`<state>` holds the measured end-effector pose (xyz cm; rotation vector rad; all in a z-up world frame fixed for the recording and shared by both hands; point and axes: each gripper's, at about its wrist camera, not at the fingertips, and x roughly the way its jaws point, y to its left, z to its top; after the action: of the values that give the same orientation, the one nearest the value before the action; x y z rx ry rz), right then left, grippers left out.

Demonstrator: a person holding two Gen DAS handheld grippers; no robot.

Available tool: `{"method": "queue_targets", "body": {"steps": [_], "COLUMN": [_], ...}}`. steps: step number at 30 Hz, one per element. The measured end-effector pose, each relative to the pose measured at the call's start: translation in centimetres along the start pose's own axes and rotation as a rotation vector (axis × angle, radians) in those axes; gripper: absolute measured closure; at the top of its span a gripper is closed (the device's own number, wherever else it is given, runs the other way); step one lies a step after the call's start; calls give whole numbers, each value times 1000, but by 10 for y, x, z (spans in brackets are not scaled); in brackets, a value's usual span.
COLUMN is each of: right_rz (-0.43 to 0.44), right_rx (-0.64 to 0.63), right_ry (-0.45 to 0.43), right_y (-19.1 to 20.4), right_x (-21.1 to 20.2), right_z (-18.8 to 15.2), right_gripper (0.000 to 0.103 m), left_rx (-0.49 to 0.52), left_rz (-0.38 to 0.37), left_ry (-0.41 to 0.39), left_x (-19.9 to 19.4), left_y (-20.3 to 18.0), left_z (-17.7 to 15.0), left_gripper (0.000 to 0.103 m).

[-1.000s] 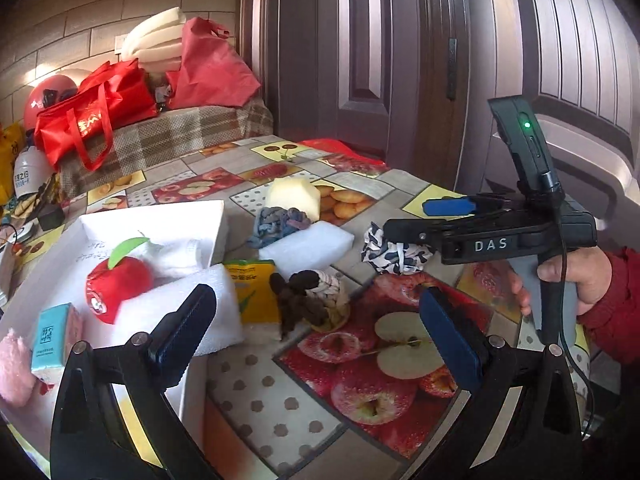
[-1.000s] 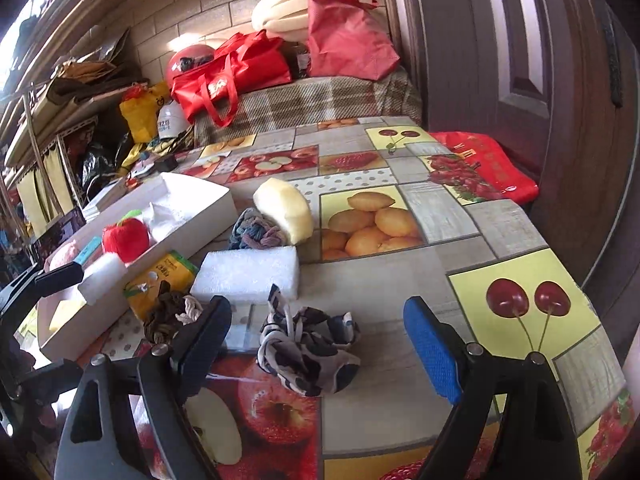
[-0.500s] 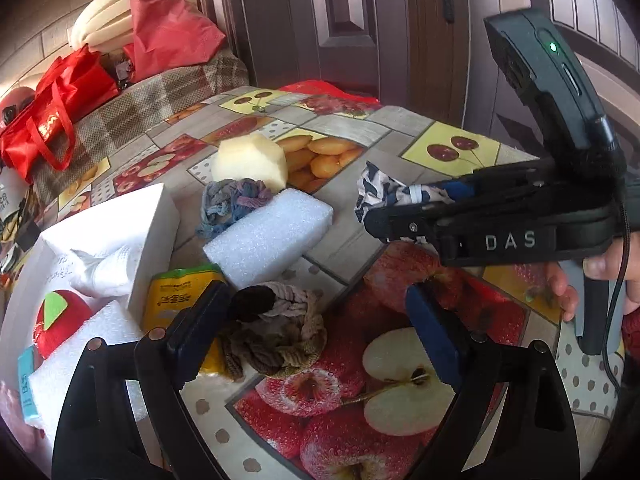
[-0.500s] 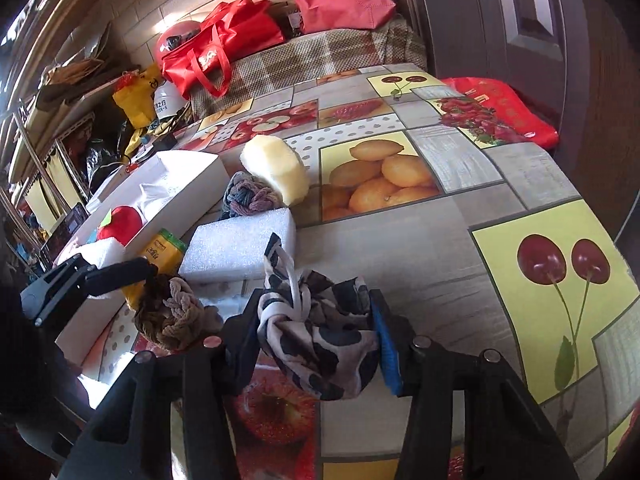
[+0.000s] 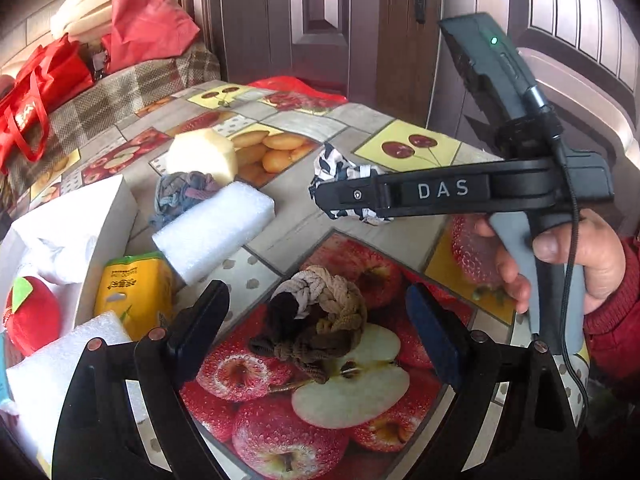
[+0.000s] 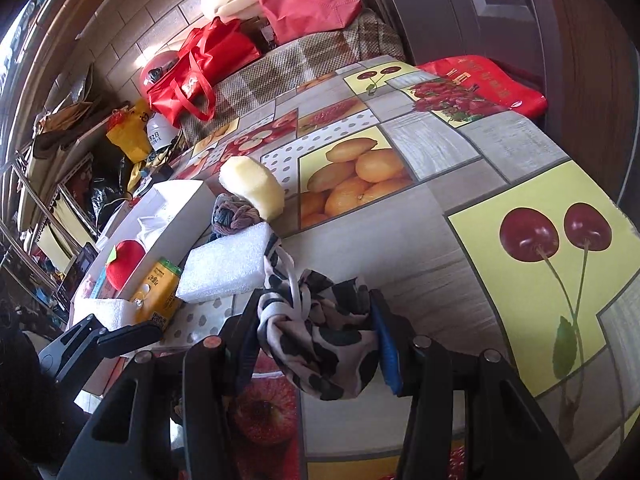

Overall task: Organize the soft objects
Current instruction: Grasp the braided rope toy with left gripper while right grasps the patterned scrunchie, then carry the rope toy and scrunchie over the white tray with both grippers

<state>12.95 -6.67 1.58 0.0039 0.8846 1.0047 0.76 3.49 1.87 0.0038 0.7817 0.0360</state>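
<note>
A brown and beige braided rope knot (image 5: pixel 320 320) lies on the fruit-print tablecloth (image 5: pixel 348 384). My left gripper (image 5: pixel 316 328) stands open around it, and neither pad touches it. A black-and-white spotted cloth (image 6: pixel 320 344) sits bunched between the pads of my right gripper (image 6: pixel 316 320), which is shut on it just above the table. In the left wrist view the right gripper (image 5: pixel 320 196) shows from the side, with the spotted cloth (image 5: pixel 340 168) at its tip and a hand (image 5: pixel 576 260) on its handle.
Left of the knot stand a white foam block (image 5: pixel 216 228), a grey-blue knotted cloth (image 5: pixel 180 196), a pale yellow sponge (image 5: pixel 200 152) and a yellow pack (image 5: pixel 132 296). A white box (image 5: pixel 80 216) holds a red plush apple (image 5: pixel 28 320). Red bags (image 6: pixel 200 68) lie at the back.
My right gripper has shut on the spotted cloth and rolled. My left gripper moved forward and down, so the rope knot now lies between its jaws.
</note>
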Motion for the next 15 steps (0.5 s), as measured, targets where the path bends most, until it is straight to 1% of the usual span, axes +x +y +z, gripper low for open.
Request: {"method": "queue_targets", "body": {"steps": [1,3,5,6,7,8,9,11,15], "right_rz": [0,1,1,0,1,2,3,2,-33], "right_rx": [0,0,2,2,2,1,0,-4,-18], "right_ry": [1,1,1,0,-1,-2,-4,-22,-100], "right_y": [0,0,0,0,0,0,0,1,4], "right_x": [0,0,0,0,0,0,0,-3,-18], "right_z": [0,0,0,0,1,1,1,1,-2], "right_gripper": [53,53,53,53,53,53,53,53,53], "left_rx": [8,22,8,0,-6,-10,-8,8,40], "left_rz": [-1,-7,-16,-24,-25,-25,-19,13,58], "left_ry": [37,97,77,73,67,56,39,-24,-229], "left_x": [7,18,15,14,13,10,7,-6,-45], "left_y": [-2,-4,-3,-1,-1,0,-1,-5,-11], "left_z": [1,-1,-2,-3,-4,-5,-5,-7,-17], "left_gripper": [12,29,53,55,63,67,68,68,68]}}
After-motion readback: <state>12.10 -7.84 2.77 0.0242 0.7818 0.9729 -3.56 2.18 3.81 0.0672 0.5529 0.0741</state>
